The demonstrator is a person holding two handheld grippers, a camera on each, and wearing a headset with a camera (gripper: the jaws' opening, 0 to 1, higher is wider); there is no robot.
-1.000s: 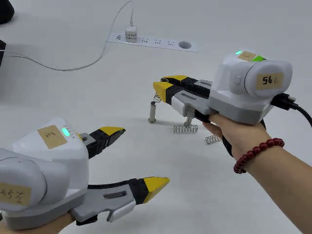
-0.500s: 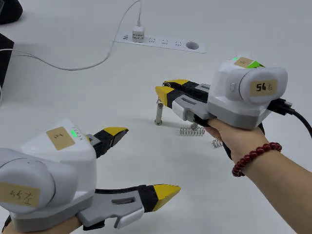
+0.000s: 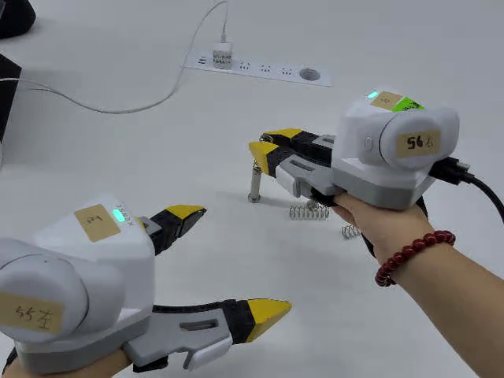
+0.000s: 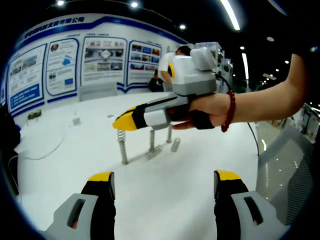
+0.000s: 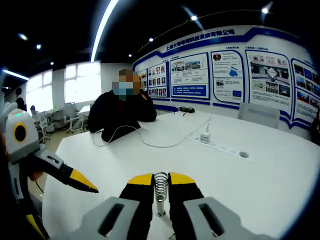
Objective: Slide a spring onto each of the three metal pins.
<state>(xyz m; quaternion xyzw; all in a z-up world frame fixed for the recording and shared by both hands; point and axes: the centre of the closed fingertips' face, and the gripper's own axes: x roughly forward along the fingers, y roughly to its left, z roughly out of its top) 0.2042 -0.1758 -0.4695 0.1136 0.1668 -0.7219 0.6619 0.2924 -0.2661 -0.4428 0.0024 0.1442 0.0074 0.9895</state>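
Yellow-tipped fingers [image 5: 141, 180] of the right gripper [image 5: 160, 177] pinch a spring [image 5: 160, 187] atop 1 pin [image 5: 159, 207]; left gripper [image 4: 163, 176] fingers [image 4: 101, 176] spread wide.

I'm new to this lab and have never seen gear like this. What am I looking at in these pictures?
No robot here: a person holds a claw in each hand. The downward-looking picture comes from a camera on the person's head; the two round ones come from cameras riding on the claws. The right claw is closed on a spring, holding it at the top of an upright metal pin. The left claw is open and holds nothing. Two loose springs lie on the white table, with a power strip further back.
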